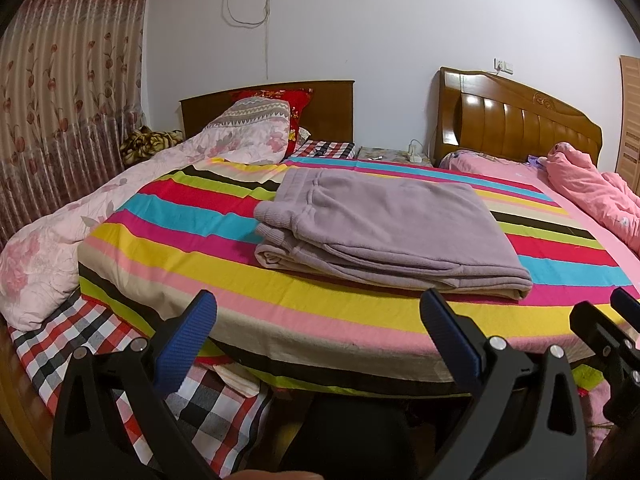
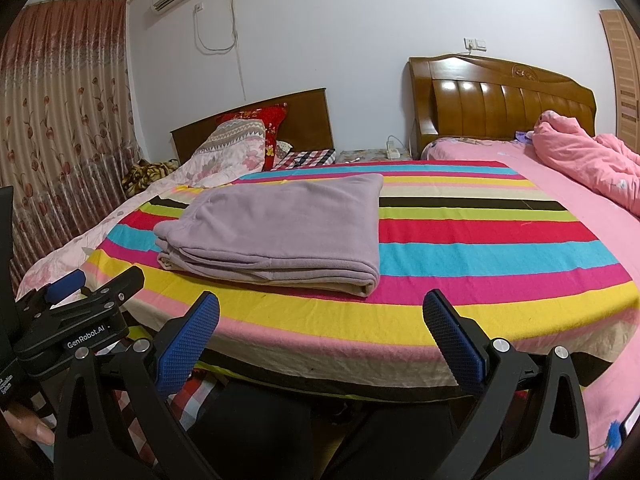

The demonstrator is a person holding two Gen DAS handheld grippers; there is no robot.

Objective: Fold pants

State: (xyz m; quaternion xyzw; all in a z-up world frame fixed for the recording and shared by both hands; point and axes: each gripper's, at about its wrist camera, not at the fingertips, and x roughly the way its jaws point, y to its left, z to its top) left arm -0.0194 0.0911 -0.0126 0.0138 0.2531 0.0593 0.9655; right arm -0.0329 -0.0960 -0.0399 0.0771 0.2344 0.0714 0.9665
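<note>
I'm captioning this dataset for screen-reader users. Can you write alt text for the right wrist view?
Folded lilac pants lie in a neat stack on a brightly striped sheet covering a bed. The open right gripper hovers empty at the bed's near edge, with the left gripper at lower left. Behind: wooden headboards, pink quilt, floral curtain.

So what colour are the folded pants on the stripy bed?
The folded fleece pants are a soft lilac purple, clearest in the right wrist view.
</note>
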